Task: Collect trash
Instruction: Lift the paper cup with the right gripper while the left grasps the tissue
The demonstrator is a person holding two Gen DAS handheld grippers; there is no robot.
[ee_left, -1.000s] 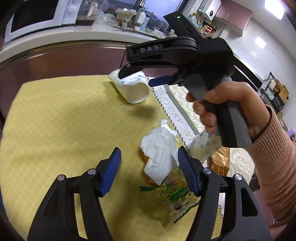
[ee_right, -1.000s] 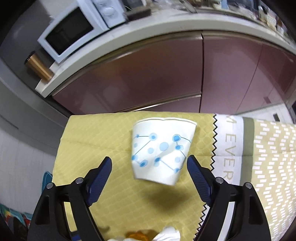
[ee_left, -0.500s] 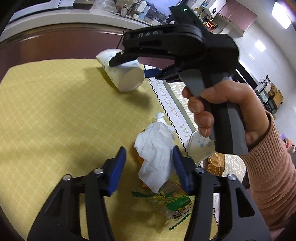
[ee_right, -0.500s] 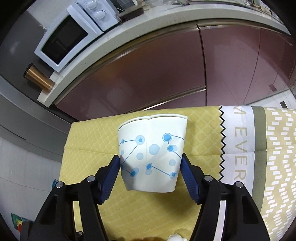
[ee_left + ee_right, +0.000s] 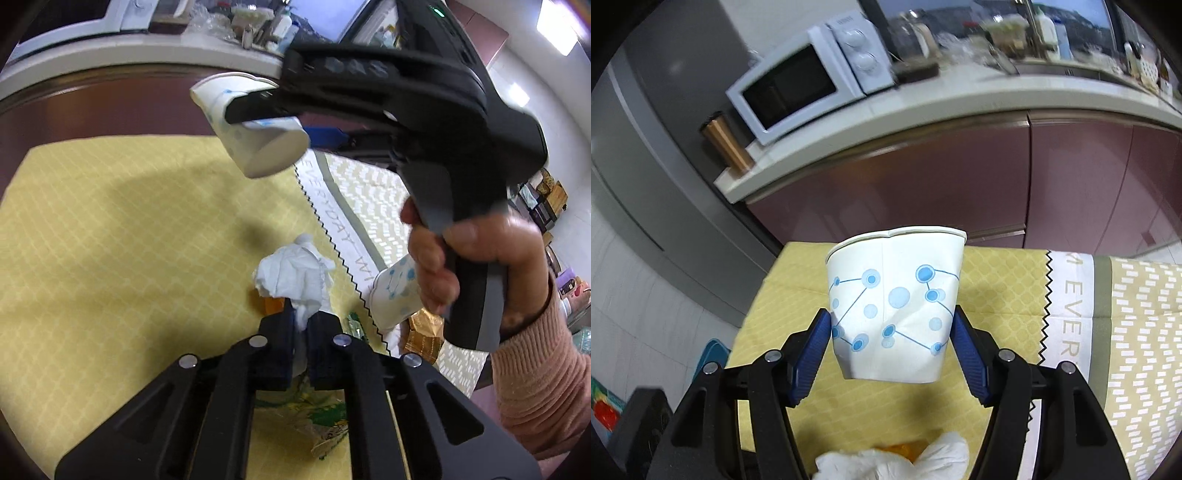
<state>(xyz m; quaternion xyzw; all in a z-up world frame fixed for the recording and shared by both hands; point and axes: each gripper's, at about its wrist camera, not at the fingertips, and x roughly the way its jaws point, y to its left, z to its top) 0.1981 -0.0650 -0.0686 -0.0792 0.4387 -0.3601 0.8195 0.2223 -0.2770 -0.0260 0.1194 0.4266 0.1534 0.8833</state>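
Two white paper cups with blue dots and lines are in sight. One white paper cup (image 5: 895, 308) is pinched by its lower wall between the blue-padded fingers of the right gripper (image 5: 892, 343), its wall dented, and it hangs in the air above the yellow quilted tablecloth (image 5: 122, 236), mouth away from the camera; in the left wrist view the same cup (image 5: 255, 136) appears raised in front of the maroon cabinet doors (image 5: 960, 173). The second paper cup (image 5: 393, 295) lies crushed on the table near the person's right hand (image 5: 476, 266), just beside a single crumpled gold foil wrapper (image 5: 424, 332). The left gripper (image 5: 301, 332) has its two fingers drawn together on the lower end of one crumpled white tissue (image 5: 293, 275), which rises from between the pads; whether the tissue is clear of the cloth cannot be told. Just beside the tissue an orange scrap (image 5: 273, 304) shows, and under the left gripper one green and yellow snack packet (image 5: 325, 417) lies flat on the cloth. One white microwave (image 5: 812, 77) and one copper-coloured tumbler (image 5: 727, 142) stand on the counter beyond the table.
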